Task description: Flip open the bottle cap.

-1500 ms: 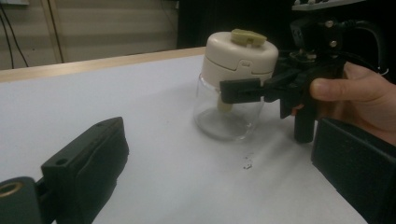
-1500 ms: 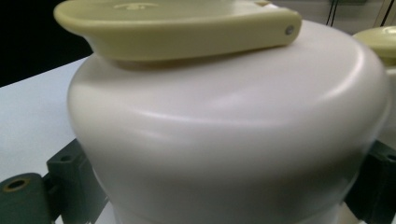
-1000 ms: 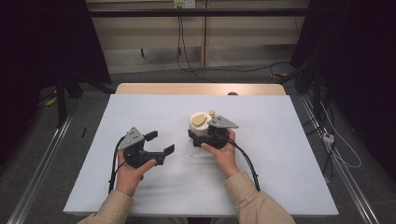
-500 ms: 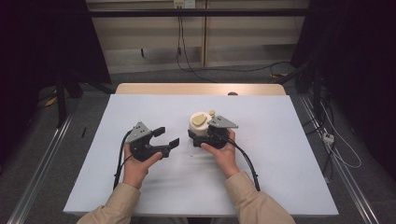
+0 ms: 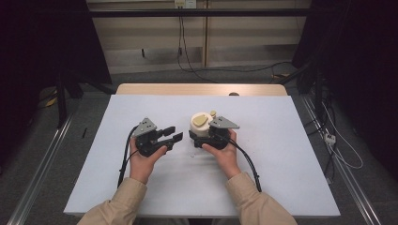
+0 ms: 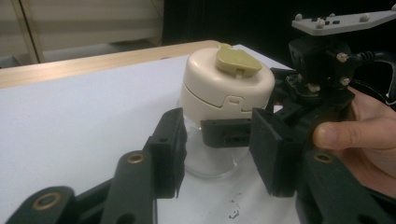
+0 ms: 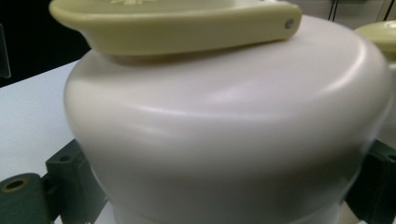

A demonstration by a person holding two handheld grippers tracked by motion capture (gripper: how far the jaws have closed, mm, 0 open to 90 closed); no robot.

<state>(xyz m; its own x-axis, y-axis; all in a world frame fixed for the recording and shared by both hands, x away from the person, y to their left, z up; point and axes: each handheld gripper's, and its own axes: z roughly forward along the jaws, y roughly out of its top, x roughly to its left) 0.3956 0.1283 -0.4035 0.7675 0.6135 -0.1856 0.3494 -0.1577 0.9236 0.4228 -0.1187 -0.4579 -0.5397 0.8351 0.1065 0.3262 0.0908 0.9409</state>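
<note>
A jar (image 5: 202,125) with a cream lid, an olive flip tab (image 6: 237,61) and a clear glass body stands upright on the white table (image 5: 281,140). My right gripper (image 5: 205,135) is shut on the jar, its jaws on either side below the lid (image 7: 217,196). My left gripper (image 5: 176,132) points at the jar from the left, a short gap away. Its jaws have just been closing and stand partly open with nothing between them; the jar (image 6: 224,88) lies just beyond their tips (image 6: 219,158).
A bare wooden strip (image 5: 202,89) runs along the table's far edge. Cables (image 5: 244,159) trail from both grippers toward the person. Metal rails (image 5: 42,173) flank the table on the floor. A few dark specks (image 6: 231,212) mark the white surface near the jar.
My left gripper has moved right, toward the jar, and its jaws have narrowed. The right gripper and the jar have kept still.
</note>
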